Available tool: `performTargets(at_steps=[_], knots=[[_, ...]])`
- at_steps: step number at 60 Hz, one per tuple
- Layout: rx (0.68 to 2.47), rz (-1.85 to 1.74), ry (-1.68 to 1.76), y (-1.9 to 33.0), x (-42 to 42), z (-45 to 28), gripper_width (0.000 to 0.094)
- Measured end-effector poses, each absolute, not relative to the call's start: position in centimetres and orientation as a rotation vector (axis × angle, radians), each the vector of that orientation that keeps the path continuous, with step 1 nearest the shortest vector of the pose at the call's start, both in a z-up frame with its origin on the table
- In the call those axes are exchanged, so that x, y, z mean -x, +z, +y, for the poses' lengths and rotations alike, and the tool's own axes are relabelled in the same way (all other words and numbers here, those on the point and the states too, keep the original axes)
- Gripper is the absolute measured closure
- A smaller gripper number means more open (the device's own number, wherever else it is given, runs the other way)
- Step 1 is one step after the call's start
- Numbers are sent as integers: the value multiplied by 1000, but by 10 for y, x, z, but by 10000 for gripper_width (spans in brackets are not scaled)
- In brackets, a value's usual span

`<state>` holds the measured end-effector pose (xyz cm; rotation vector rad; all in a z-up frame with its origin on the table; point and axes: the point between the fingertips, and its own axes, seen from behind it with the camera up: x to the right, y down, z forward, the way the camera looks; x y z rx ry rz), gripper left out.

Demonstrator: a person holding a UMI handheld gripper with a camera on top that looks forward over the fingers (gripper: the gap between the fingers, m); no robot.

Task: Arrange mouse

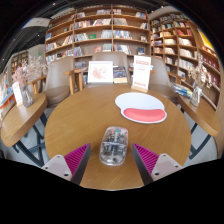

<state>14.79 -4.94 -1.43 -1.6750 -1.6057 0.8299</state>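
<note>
A clear, see-through mouse (112,147) lies on the round wooden table (70,125), between my two fingers with a gap at each side. My gripper (112,158) is open; its magenta pads (76,157) stand either side of the mouse. A mouse pad (139,105), white with a red front part, lies beyond the mouse, toward the right of the table.
Upright signs (100,71) and a display card (141,70) stand at the table's far edge. Another wooden table (20,115) stands to the left with cards on it. Bookshelves (95,30) fill the back wall. The table edge is just under my fingers.
</note>
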Motion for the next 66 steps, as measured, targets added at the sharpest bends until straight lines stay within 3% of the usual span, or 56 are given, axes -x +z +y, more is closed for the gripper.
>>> performTargets(at_steps=[15,17,19,20,23,33,52,59,66], knots=[[1675,-1604,830,-15,-129,-48,120],[1671,-1605,829,-15,-128,-48,182],[1664,-1610,825,-15,-126,-48,326],[1663,-1612,826,-15,-125,-48,450],[1680,-1627,843,-15,-125,-52,481],[1668,-1658,859,3,-124,-52,520],[1509,-1547,928,125,-36,4,518],[1497,-1528,906,126,14,34,518],[1543,-1537,885,97,54,57,518]])
